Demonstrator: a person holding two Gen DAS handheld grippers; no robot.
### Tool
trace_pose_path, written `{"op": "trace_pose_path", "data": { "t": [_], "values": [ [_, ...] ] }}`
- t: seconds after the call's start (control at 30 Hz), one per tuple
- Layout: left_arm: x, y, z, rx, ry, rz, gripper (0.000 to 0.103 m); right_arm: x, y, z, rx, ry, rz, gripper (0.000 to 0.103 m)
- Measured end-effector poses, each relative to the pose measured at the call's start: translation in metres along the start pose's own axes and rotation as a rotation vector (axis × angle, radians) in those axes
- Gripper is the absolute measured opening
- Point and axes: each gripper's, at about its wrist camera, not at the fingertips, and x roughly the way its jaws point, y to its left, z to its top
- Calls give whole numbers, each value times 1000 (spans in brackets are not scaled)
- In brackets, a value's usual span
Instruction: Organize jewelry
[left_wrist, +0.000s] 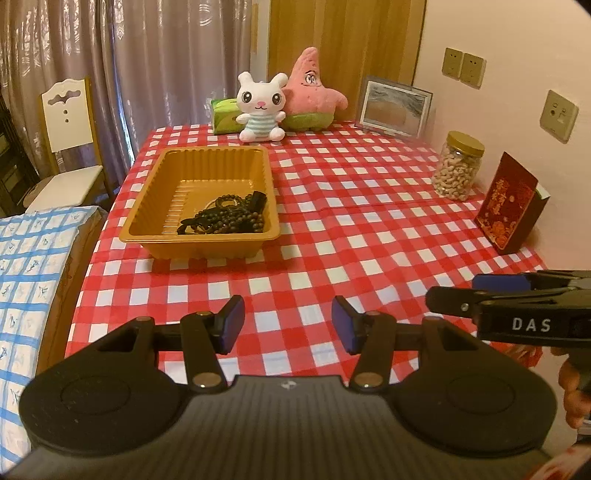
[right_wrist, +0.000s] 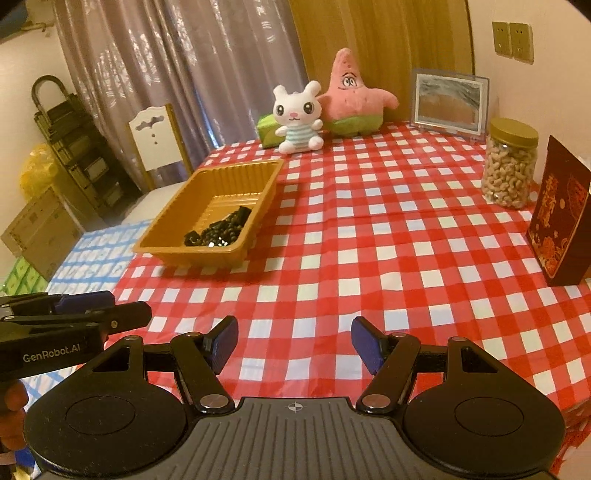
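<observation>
A gold plastic tray (left_wrist: 162, 192) stands on the red-and-white checked table, left of centre; it also shows in the right wrist view (right_wrist: 177, 218). Dark bead jewelry (left_wrist: 225, 218) lies in the tray's near right corner, seen too in the right wrist view (right_wrist: 221, 230). My left gripper (left_wrist: 288, 324) is open and empty, above the table's near part, well short of the tray. My right gripper (right_wrist: 294, 344) is open and empty, beside it on the right. Each gripper shows in the other's view, the right one (left_wrist: 480, 295) and the left one (right_wrist: 110, 306).
At the table's back stand a white bunny plush (left_wrist: 261, 107), a pink starfish plush (left_wrist: 314, 90), a green box (left_wrist: 223, 114) and a framed picture (left_wrist: 393, 107). A jar of cashews (left_wrist: 458, 171) and a red box (left_wrist: 511, 206) stand at right. A chair (left_wrist: 70, 147) is left.
</observation>
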Motion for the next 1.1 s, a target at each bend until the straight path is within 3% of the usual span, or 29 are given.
{"op": "trace_pose_path", "data": {
  "t": [1.1],
  "values": [
    [-8, -12, -4, 34, -14, -29, 49, -8, -3, -6, 4, 0, -4, 68]
  ]
}}
